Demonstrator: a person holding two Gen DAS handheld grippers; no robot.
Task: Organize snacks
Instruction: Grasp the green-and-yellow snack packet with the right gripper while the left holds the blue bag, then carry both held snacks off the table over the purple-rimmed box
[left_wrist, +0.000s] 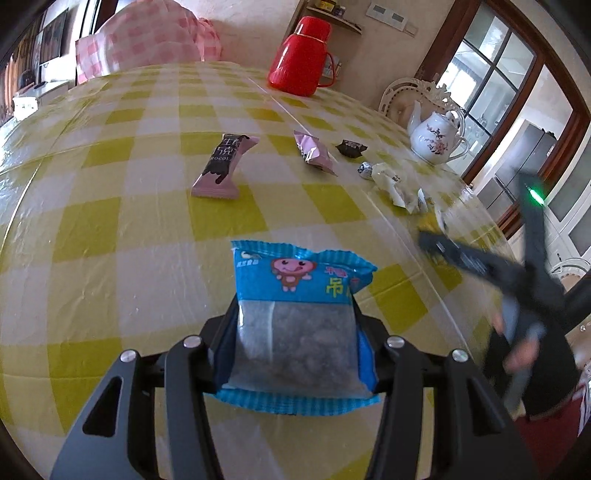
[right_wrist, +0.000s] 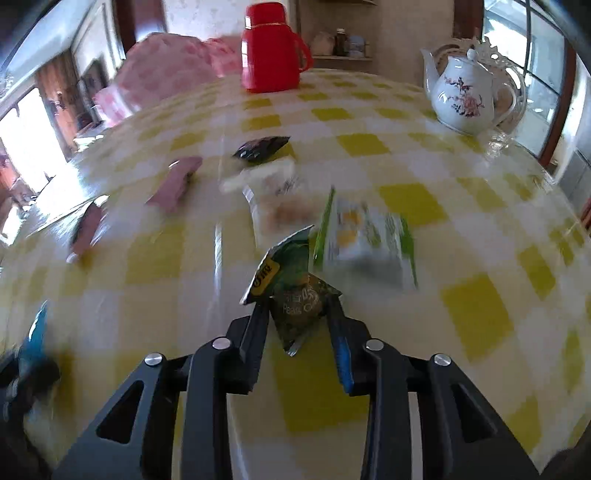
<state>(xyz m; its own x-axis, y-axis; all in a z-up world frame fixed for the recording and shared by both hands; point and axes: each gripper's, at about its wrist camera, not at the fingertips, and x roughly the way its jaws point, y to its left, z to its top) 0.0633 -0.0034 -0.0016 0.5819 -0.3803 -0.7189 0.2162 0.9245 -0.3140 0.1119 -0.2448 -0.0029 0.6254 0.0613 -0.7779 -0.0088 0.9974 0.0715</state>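
My left gripper (left_wrist: 295, 306) is shut on a blue snack packet (left_wrist: 295, 325) with a cartoon monkey, held over the yellow-checked tablecloth (left_wrist: 110, 229). A pink chocolate bar (left_wrist: 221, 166), a pink wrapped snack (left_wrist: 314, 153), a small dark packet (left_wrist: 351, 147) and several pale wrapped sweets (left_wrist: 391, 184) lie further back. In the right wrist view my right gripper (right_wrist: 297, 306) is shut on a small green pea-snack packet (right_wrist: 295, 291). Just beyond it lies a white-and-green packet (right_wrist: 365, 236), blurred. A dark packet (right_wrist: 262, 147) and pink bars (right_wrist: 177, 182) lie to its left.
A red thermos jug (left_wrist: 301, 59) stands at the table's far side and a white flowered teapot (left_wrist: 437, 138) at the far right. The right gripper and the hand holding it (left_wrist: 517, 280) show blurred at the right table edge. A pink checked bundle (left_wrist: 147, 37) sits behind the table.
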